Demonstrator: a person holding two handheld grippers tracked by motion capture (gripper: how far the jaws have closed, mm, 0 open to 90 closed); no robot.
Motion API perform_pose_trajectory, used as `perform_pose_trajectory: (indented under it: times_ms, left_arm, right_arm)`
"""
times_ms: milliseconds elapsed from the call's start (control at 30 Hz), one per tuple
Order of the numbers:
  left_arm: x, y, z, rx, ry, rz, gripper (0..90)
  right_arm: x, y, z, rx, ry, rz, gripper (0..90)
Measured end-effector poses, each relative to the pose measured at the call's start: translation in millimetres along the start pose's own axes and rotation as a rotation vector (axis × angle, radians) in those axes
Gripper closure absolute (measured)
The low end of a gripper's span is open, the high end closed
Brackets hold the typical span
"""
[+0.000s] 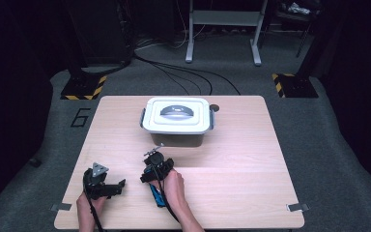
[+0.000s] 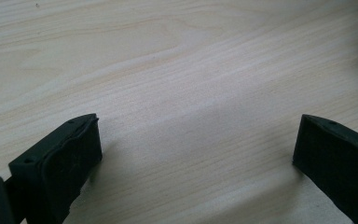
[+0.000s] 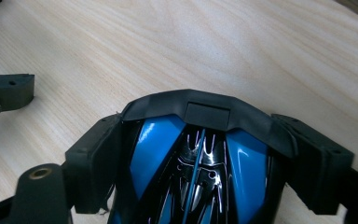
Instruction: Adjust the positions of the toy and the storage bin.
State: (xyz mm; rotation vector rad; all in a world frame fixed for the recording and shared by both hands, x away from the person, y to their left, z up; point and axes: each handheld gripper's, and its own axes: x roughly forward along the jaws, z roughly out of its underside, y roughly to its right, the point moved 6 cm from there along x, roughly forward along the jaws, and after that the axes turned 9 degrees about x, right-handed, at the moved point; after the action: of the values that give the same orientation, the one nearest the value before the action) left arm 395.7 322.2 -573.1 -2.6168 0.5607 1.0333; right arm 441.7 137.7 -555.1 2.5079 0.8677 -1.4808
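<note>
Resting on the wooden surface (image 1: pixel 232 154), a white lidded box (image 1: pixel 176 116) sits toward the far middle, its lid on and a grey handle (image 1: pixel 175 111) lying flat in a recess on top; what is inside the box is hidden. A small dark round thing (image 1: pixel 214 107) lies just beside the box's far right corner, too small to make out. The right gripper (image 1: pixel 155 162) lies near the front, just short of the box, and its fingers (image 3: pixel 93 163) are clamped on a glossy blue-and-black toy (image 3: pixel 200 163) with a black front edge. In the right gripper view the toy fills the gap between the two fingers, pressed against both, and its rear is cut off by the bottom of the frame; what kind of toy it is cannot be told for sure. In the high view only a strip of blue (image 1: pixel 155 193) shows under the right hand (image 1: pixel 173 186). The left gripper (image 1: pixel 107 186) sits to the left of the right one, near the front left corner, with its grey plate (image 1: pixel 98 169) on top. In the left gripper view its fingers (image 2: pixel 70 158) stand wide apart, released, with bare wood between them; they seem to rest on or just above the surface, though which cannot be told. A black finger of the left gripper (image 3: pixel 4 93) pokes in at the left edge of the right gripper view.
</note>
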Motion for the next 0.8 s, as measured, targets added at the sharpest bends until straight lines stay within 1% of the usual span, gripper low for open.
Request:
perform_pose_trajectory:
  times_ms: [133, 267, 333, 367, 400, 433, 467, 500, 533, 600, 633, 733, 800]
  left_arm:
    - [-0.1, -0.6, 0.0, 0.007, -0.002, 0.000, 1.0]
    - [-0.1, -0.6, 0.0, 0.008, -0.002, 0.000, 1.0]
    - [0.0, -0.6, 0.0, 0.008, -0.001, 0.000, 1.0]
    - [0.1, -0.6, 0.0, 0.007, 0.001, -0.001, 1.0]
    - [-0.1, -0.6, 0.0, 0.008, -0.002, 0.000, 1.0]
    - [0.2, -0.6, -0.1, 0.007, 0.002, -0.001, 1.0]
    - [-0.2, -0.7, 0.1, 0.009, -0.003, 0.001, 1.0]
    - [0.0, -0.7, -0.1, 0.009, 0.000, 0.000, 1.0]
    - [0.1, -0.8, -0.1, 0.010, 0.001, -0.001, 1.0]
    - [0.2, -0.7, -0.2, 0.007, 0.003, -0.001, 1.1]
    - [-0.3, -0.6, 0.0, 0.008, -0.004, 0.002, 1.0]
    - [-0.3, -0.6, 0.0, 0.008, -0.004, 0.002, 1.0]
    - [0.4, -0.6, -0.1, 0.006, 0.005, -0.002, 1.0]
  right_arm:
    - [-0.1, -1.4, -0.6, 0.014, -0.007, -0.008, 22.3]
    - [-0.2, -1.4, -0.7, 0.014, -0.005, -0.010, 22.7]
    - [-0.6, -0.8, -0.5, 0.005, -0.004, -0.014, 22.8]
    - [-0.4, -1.8, -0.3, 0.011, 0.004, -0.028, 22.9]
    - [-1.0, -2.3, 0.1, 0.004, 0.006, -0.036, 22.9]
    - [-2.7, -2.1, 0.5, -0.006, 0.006, -0.037, 23.0]
    - [-5.3, -3.1, 0.8, -0.013, 0.020, -0.049, 23.1]
    - [-5.3, -3.1, 0.8, -0.013, 0.020, -0.049, 23.1]
    - [-9.8, -3.6, 0.8, -0.025, 0.036, -0.061, 23.2]
    - [-12.2, -4.4, 0.8, -0.023, 0.041, -0.070, 23.3]
    - [-15.5, -5.2, 0.8, -0.023, 0.047, -0.081, 23.3]
    - [-26.6, -7.4, 0.1, -0.027, 0.079, -0.109, 23.4]
    - [-34.8, -7.9, -0.1, -0.039, 0.104, -0.124, 23.4]
